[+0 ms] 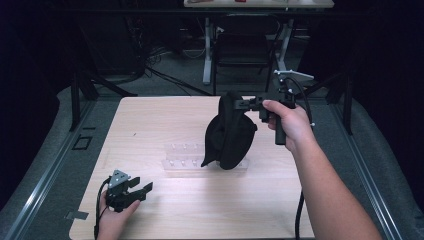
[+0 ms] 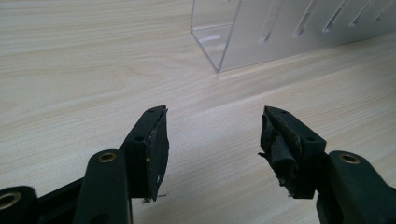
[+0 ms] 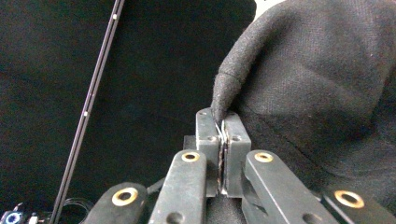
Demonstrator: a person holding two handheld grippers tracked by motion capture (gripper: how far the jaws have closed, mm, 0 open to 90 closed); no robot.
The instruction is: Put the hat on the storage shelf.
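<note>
The left tongs (image 1: 137,192) rest low on the worktop (image 1: 165,115) near its front left corner, released, jaws standing well apart with bare wood between them; in the left gripper view the left tongs (image 2: 212,140) point toward the corner of a clear acrylic rack (image 2: 243,37). That clear acrylic rack (image 1: 182,157) lies near the middle of the worktop, its slots showing nothing in them. A black knit hat (image 1: 230,132) hangs over the rack's right end, lifted, its lower tip at or just above the rack. The right tongs (image 1: 245,104) are clenched on the hat's upper edge; the right gripper view shows the right tongs (image 3: 223,126) pinching a fold of the black knit hat (image 3: 317,79). Open wood lies all round the rack. Grey floor edges the worktop; a dark chair (image 1: 242,47) stands beyond the far edge.
</note>
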